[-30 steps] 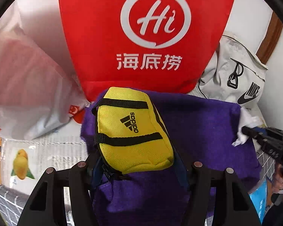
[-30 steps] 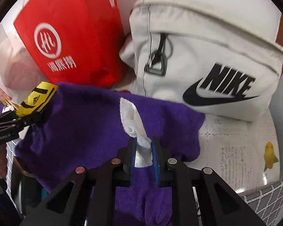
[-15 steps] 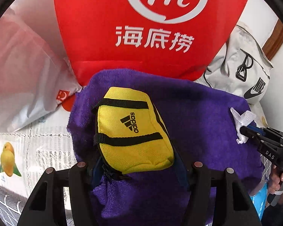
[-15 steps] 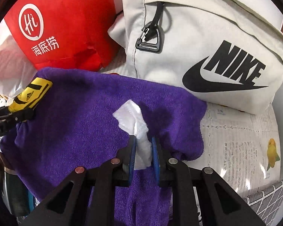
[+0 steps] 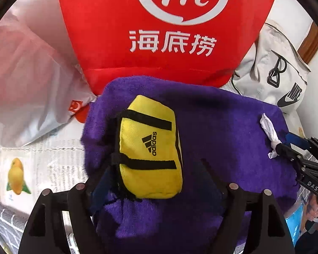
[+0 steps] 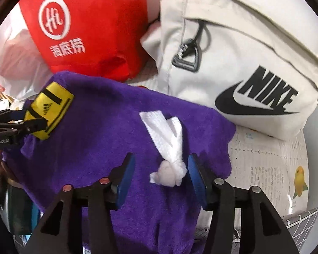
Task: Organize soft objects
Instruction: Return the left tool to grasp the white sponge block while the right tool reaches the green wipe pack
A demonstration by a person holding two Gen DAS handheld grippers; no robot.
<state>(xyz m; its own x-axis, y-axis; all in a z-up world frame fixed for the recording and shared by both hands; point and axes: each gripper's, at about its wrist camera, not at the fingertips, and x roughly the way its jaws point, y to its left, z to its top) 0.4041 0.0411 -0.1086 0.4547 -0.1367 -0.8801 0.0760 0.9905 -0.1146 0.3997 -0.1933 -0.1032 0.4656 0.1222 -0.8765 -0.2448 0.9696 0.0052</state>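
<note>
- Our right hand-held gripper [image 6: 161,175] stands wide, the white tissue [image 6: 169,144] loose between its fingers on the purple towel [image 6: 108,131].
- Our left hand-held gripper [image 5: 156,182] pinches the yellow pouch [image 5: 148,146], long axis pointing ahead.

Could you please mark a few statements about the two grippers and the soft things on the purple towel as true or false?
1. The right gripper is open, with the white tissue wad loose between its blue pads. True.
2. The yellow Adidas pouch lies on the grey Nike bag. False: it sits over the purple terry towel, at the left gripper.
3. The red bag with white lettering stands behind the towel. True.
4. The tissue is black. False: white.
</note>
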